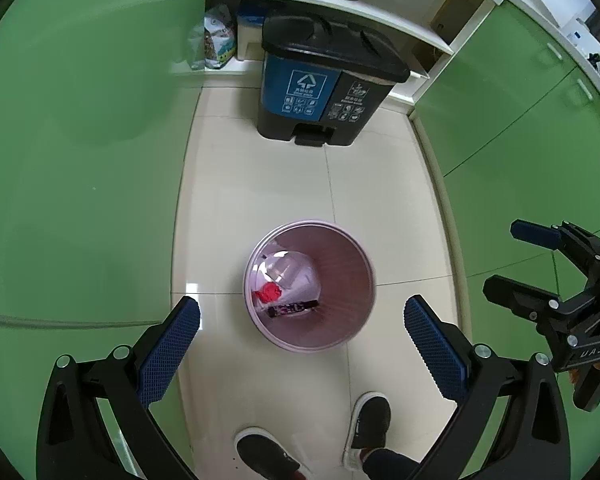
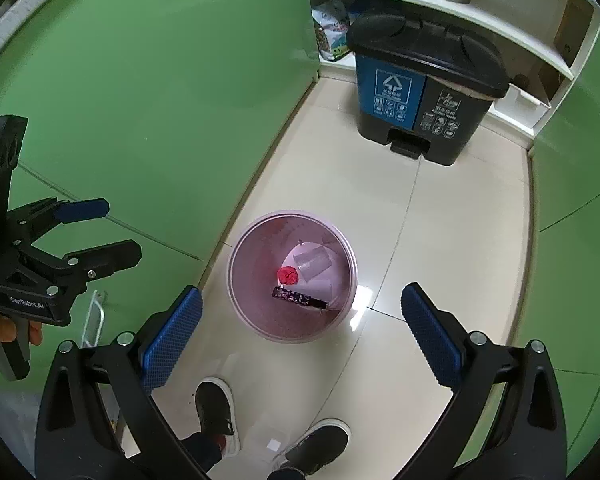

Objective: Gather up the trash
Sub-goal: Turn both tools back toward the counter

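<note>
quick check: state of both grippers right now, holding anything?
Left gripper: open, jaws wide apart, holding nothing, above the pink wastebasket.
Right gripper: open, jaws wide apart, holding nothing.

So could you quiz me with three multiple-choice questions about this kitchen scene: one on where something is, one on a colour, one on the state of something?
1. Where does the pink wastebasket stand?
A. On the shelf
B. On the tiled floor, nearer the person's shoes than the pedal bin
C. Inside a cabinet

2. What colour is the crumpled wad in the wastebasket?
A. Red
B. Yellow
C. White

3. How is the lid of the black pedal bin?
A. Missing
B. Propped open
C. Closed

Answers:
1 B: it sits on the floor between the shoes and the pedal bin.
2 A: the wad shows red beside a clear plastic cup.
3 C: both lid flaps lie flat on top.
</note>
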